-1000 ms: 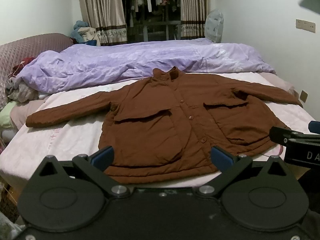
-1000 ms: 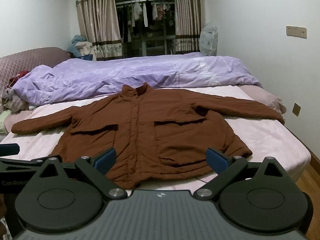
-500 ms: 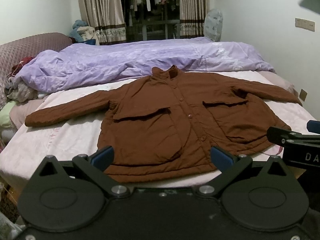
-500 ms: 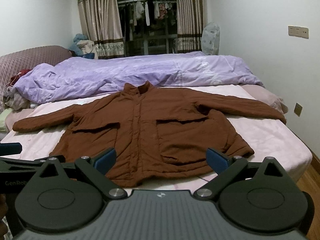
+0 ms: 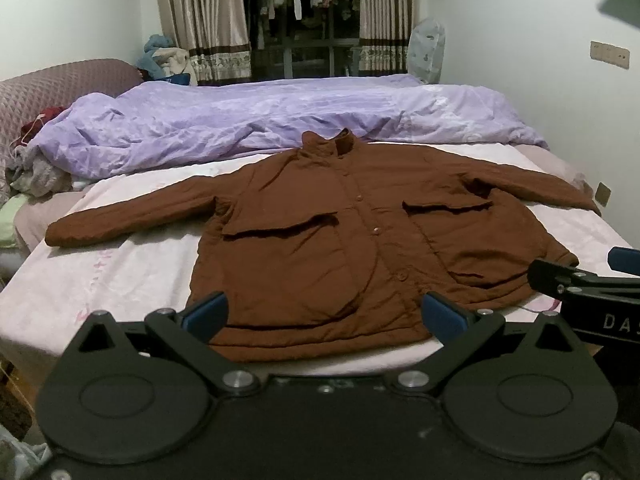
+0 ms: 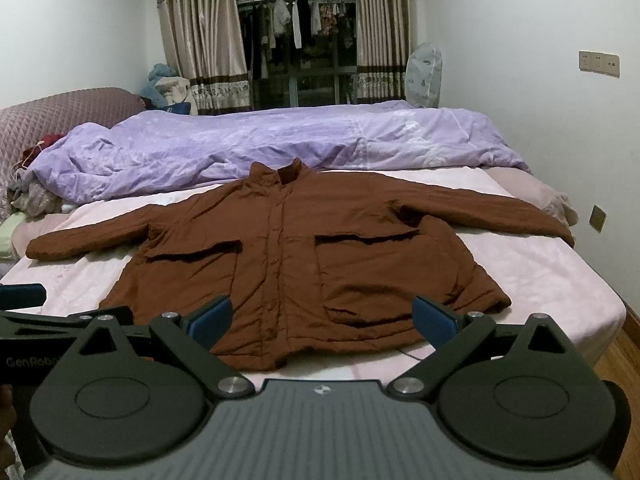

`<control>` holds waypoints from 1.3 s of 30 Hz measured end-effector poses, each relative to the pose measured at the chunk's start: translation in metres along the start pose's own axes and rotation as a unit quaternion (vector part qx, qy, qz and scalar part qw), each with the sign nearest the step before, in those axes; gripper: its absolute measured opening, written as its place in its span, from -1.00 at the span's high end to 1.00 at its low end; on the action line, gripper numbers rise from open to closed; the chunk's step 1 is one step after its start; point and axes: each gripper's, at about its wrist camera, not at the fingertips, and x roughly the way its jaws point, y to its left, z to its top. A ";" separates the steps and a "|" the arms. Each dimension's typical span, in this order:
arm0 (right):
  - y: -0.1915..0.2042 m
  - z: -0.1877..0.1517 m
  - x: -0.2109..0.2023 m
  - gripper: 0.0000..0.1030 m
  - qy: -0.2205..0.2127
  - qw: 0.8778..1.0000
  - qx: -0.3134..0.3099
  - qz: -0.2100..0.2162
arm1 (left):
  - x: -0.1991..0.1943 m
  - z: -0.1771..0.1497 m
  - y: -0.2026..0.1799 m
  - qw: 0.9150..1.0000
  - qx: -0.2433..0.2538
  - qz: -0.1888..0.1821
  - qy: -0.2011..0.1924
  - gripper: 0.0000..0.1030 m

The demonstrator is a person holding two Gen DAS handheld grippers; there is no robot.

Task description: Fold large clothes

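Note:
A brown buttoned jacket point(image 5: 320, 240) lies flat and face up on the pink bed sheet point(image 5: 120, 272), sleeves spread left and right, collar towards the far side; it also shows in the right wrist view point(image 6: 304, 256). My left gripper point(image 5: 324, 316) is open and empty, held above the bed's near edge in front of the jacket's hem. My right gripper point(image 6: 322, 318) is open and empty, also in front of the hem. The right gripper's finger shows at the right edge of the left wrist view point(image 5: 580, 284).
A crumpled purple duvet point(image 5: 280, 120) lies across the far half of the bed. A pile of clothes point(image 5: 32, 172) and a quilted headboard point(image 5: 52, 88) are at the left. The wall point(image 6: 540, 100) and wooden floor point(image 6: 624, 364) are at the right.
Both views have tilted slightly; the jacket sits a little higher in the left wrist view. The jacket has not moved and both grippers have stayed open.

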 end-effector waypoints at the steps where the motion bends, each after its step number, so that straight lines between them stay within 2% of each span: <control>1: 0.001 -0.001 0.000 -1.00 0.001 1.000 -0.001 0.000 | 0.001 0.000 -0.001 1.000 0.001 0.001 0.001 -1.00; 7: 0.002 -0.005 0.002 -1.00 0.006 1.000 -0.001 0.002 | 0.004 0.001 0.001 1.000 -0.002 -0.005 -0.003 -1.00; 10: 0.001 -0.004 0.007 -1.00 0.007 1.000 0.005 0.004 | 0.014 0.007 0.029 0.998 -0.054 -0.021 -0.016 -1.00; 11: 0.000 -0.005 0.010 -1.00 0.002 1.000 0.010 0.007 | 0.020 0.011 0.044 0.997 -0.068 -0.015 -0.022 -1.00; 13: -0.003 -0.009 0.023 -1.00 0.002 1.000 0.023 0.019 | 0.039 0.018 0.075 0.996 -0.082 0.025 -0.023 -1.00; 15: -0.004 -0.014 0.043 -1.00 0.026 0.999 0.029 0.028 | 0.070 0.027 0.121 0.991 -0.096 0.091 -0.024 -1.00; 17: -0.004 -0.017 0.063 -1.00 0.052 0.998 0.023 0.031 | 0.108 0.035 0.180 0.982 -0.124 0.143 -0.010 -1.00; 19: -0.003 -0.022 0.083 -1.00 0.075 0.997 0.017 0.028 | 0.148 0.042 0.249 0.968 -0.179 0.177 0.015 -1.00; 21: -0.003 -0.024 0.102 -1.00 0.097 0.995 0.019 0.025 | 0.188 0.046 0.324 0.945 -0.227 0.233 0.025 -1.00; 23: -0.003 -0.023 0.121 -1.00 0.115 0.993 0.023 0.027 | 0.223 0.053 0.384 0.925 -0.240 0.291 0.034 -1.00; 25: -0.004 -0.021 0.137 -1.00 0.129 0.991 0.029 0.022 | 0.252 0.057 0.430 0.910 -0.256 0.321 0.051 -1.00; 26: -0.005 -0.019 0.146 -1.00 0.138 0.990 0.029 0.016 | 0.268 0.058 0.451 0.902 -0.276 0.326 0.063 -1.00; 27: -0.006 -0.018 0.154 -1.00 0.144 0.989 0.027 0.011 | 0.278 0.058 0.466 0.899 -0.295 0.317 0.069 -1.00; 29: -0.010 -0.013 0.167 -1.00 0.152 0.988 0.027 -0.004 | 0.294 0.054 0.494 0.890 -0.348 0.286 0.067 -1.00; 32: -0.016 -0.006 0.180 -1.00 0.159 0.987 0.031 -0.015 | 0.316 0.040 0.515 0.873 -0.422 0.228 0.089 -1.00; 33: -0.017 -0.004 0.184 -1.00 0.158 0.987 0.032 -0.018 | 0.319 0.041 0.513 0.874 -0.415 0.242 0.073 -1.00; 35: -0.019 -0.004 0.189 -1.00 0.158 0.987 0.033 -0.017 | 0.329 0.045 0.516 0.876 -0.394 0.265 0.085 -0.98; 36: -0.021 -0.004 0.194 -1.00 0.162 0.986 0.034 -0.017 | 0.332 0.047 0.512 0.879 -0.375 0.282 0.086 -0.82; 37: -0.021 -0.003 0.200 -1.00 0.171 0.985 0.032 -0.019 | 0.337 0.051 0.505 0.881 -0.347 0.308 0.094 -0.40; 38: -0.022 -0.002 0.205 -1.00 0.177 0.984 0.029 -0.022 | 0.335 0.053 0.500 0.888 -0.326 0.310 0.094 0.08; 39: -0.023 -0.001 0.208 -1.00 0.180 0.983 0.026 -0.026 | 0.337 0.056 0.499 0.897 -0.323 0.290 0.085 0.42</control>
